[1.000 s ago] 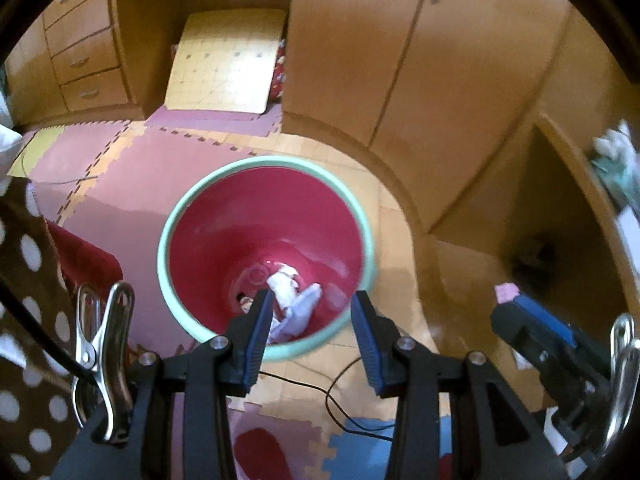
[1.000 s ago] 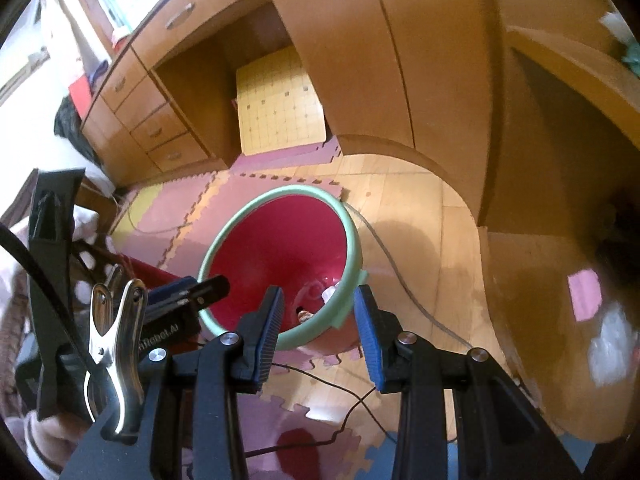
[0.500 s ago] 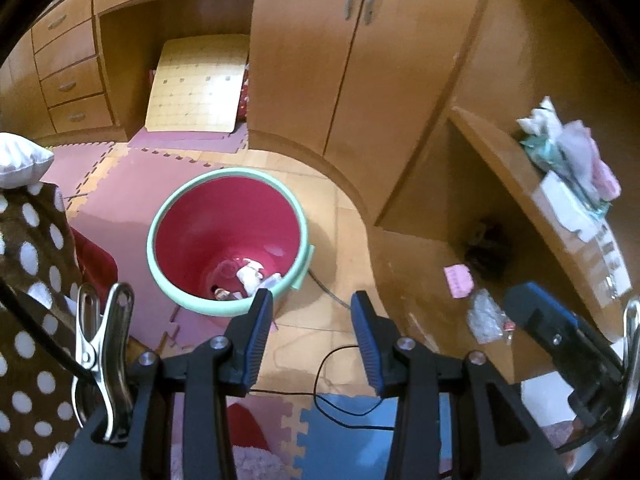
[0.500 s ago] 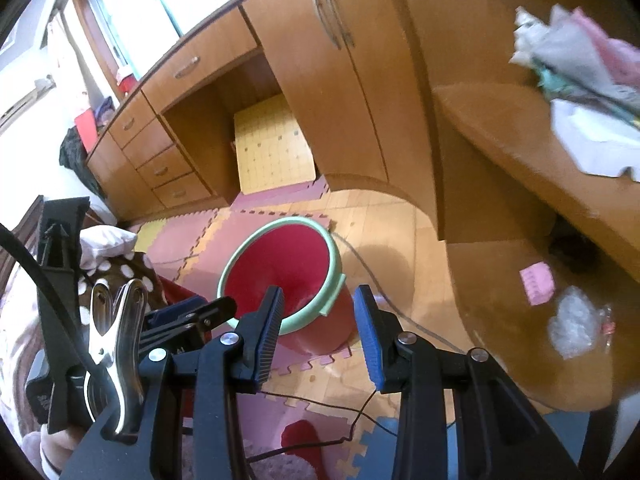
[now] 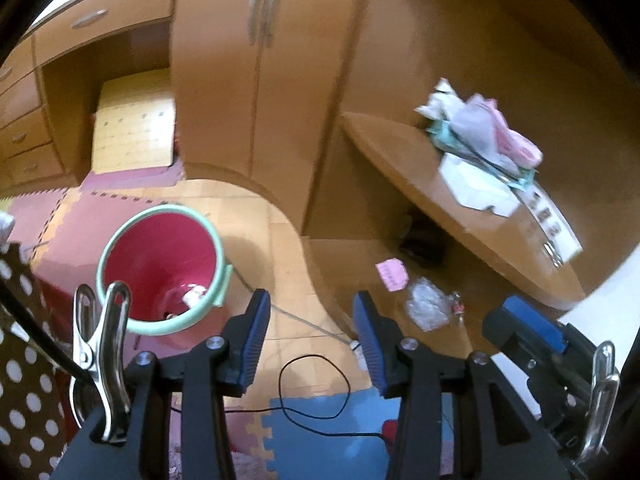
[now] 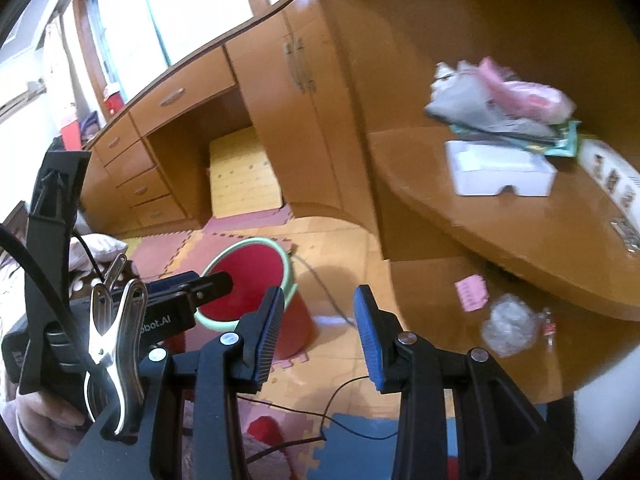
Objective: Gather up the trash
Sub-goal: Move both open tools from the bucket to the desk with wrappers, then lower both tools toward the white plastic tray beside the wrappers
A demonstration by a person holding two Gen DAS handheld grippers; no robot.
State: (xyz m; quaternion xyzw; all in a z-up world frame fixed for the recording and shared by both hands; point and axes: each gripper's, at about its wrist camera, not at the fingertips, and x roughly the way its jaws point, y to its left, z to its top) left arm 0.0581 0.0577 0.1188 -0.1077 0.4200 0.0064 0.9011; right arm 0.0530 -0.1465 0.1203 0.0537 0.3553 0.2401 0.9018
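Observation:
A red bin with a mint-green rim (image 5: 218, 246) (image 6: 288, 264) stands on the floor mats, with white crumpled trash (image 5: 194, 294) at its bottom. On the low wooden ledge lie a pink paper slip (image 5: 392, 274) (image 6: 472, 292), a crumpled clear plastic wad (image 5: 426, 308) (image 6: 508, 324) and a small wrapper (image 6: 550, 326). My left gripper (image 5: 312, 344) is open and empty, above the floor between bin and ledge. My right gripper (image 6: 318, 336) is open and empty, right of the bin; it also shows in the left wrist view (image 5: 524, 328).
A curved wooden shelf (image 6: 424, 184) above the ledge carries a white box (image 6: 500, 172) and a pile of bags and papers (image 5: 480, 132). Wooden cabinets (image 5: 256, 80) and drawers stand behind. A black cable (image 5: 312, 384) loops over the floor mats. A polka-dot cloth (image 5: 20, 360) is at left.
Both grippers have pulled back from the bin and swung right toward the ledge and shelf. The bin now sits further left and smaller. Both stay open.

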